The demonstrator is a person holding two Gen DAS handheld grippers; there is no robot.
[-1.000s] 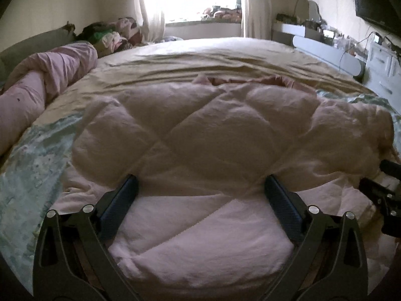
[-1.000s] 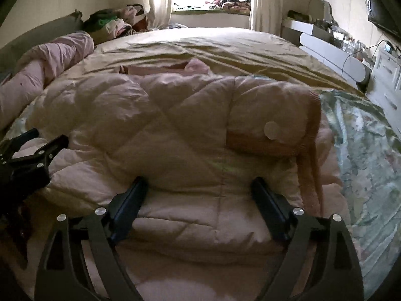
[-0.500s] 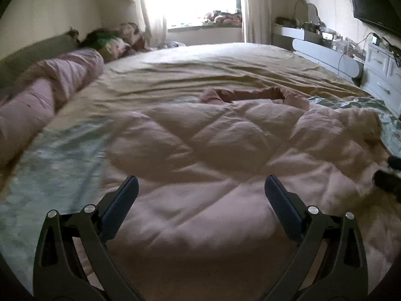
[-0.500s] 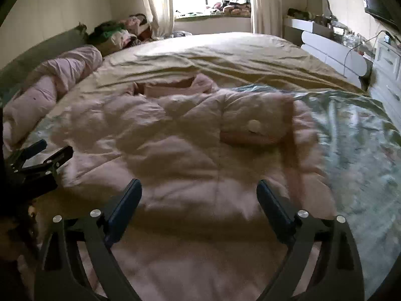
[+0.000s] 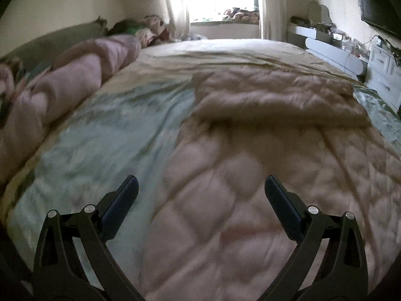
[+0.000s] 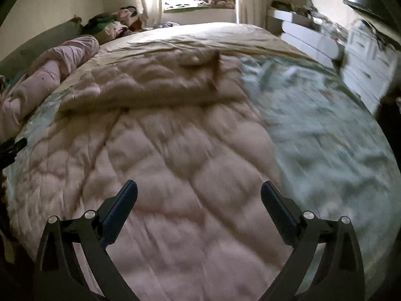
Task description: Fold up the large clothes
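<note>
My left tongs (image 5: 200, 195) are matt black plastic with bright metal screws. The coat (image 5: 263, 175) is soft, puffy quilted cloth; the bedsheet (image 5: 105, 138) is thin cloth, slightly glossy.

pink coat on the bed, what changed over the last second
Both grippers, left and right, pulled back from the pink coat, so more of it and the bed cover shows. Both were open and empty throughout. The coat stayed folded, and the rolled blanket stayed put.

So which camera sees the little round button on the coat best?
The right wrist view: the round button shows pale on the folded part of the pink quilted coat. The left wrist view shows the coat, but no button can be made out.
</note>
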